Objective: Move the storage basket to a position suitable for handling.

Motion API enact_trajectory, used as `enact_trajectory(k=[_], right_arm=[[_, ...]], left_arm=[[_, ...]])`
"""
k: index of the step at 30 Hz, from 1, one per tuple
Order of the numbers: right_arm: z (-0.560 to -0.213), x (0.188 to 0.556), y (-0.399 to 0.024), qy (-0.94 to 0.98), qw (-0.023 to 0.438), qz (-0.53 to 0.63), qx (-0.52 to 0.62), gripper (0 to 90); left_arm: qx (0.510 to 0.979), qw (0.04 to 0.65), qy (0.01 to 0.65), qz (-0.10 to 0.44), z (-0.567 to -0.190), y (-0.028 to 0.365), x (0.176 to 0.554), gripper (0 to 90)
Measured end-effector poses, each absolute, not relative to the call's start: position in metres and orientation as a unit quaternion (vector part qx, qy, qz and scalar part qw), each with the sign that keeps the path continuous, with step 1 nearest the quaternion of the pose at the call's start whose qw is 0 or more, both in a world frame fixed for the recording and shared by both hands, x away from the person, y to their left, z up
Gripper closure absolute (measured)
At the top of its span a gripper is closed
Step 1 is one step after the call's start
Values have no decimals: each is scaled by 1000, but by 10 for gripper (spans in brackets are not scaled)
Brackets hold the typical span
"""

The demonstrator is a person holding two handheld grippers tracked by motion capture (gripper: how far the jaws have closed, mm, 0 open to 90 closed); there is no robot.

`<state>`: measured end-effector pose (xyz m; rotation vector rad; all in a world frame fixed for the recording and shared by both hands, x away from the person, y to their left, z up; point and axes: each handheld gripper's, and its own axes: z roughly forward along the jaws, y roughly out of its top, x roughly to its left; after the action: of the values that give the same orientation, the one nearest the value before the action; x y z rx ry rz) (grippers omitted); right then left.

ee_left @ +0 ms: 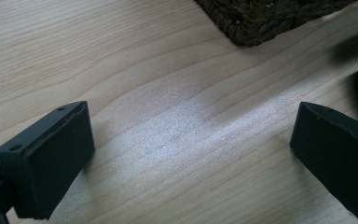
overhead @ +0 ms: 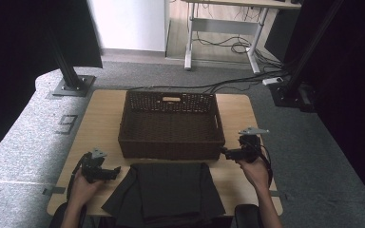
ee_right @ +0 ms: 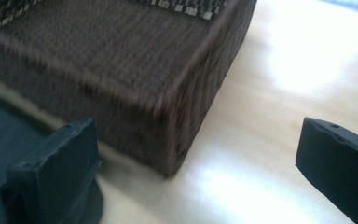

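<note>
A dark woven basket stands in the middle of the wooden table, and its inside looks bare. In front of it lies a black folded garment that reaches the table's near edge. My left gripper sits low at the garment's left side, open, with bare wood between its jaws. The basket's corner lies ahead of it. My right gripper is open by the basket's near right corner, with that corner between its jaws. The garment appears at the left.
Black frame posts stand on the grey carpet at the table's back left and back right. Cables run across the floor behind the table, beneath a white desk frame. Bare wood lies on both sides of the basket.
</note>
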<state>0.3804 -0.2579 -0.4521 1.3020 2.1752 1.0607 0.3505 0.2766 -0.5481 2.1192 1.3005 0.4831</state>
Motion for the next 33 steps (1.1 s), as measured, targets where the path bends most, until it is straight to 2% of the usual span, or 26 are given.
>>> enact_trajectory(k=[11, 19, 25, 33], right_arm=[[-509, 368, -256, 795, 162, 326, 485, 0], [-546, 368, -249, 797, 157, 304, 498, 0], [-556, 362, -250, 786, 197, 326, 487, 0], [-557, 362, -248, 778, 203, 330, 494, 0]], left_arm=[[797, 301, 491, 182, -548, 276, 350, 0], [798, 301, 490, 182, -548, 275, 350, 0], [798, 301, 490, 181, -548, 275, 349, 0], [798, 301, 490, 182, -548, 274, 349, 0]])
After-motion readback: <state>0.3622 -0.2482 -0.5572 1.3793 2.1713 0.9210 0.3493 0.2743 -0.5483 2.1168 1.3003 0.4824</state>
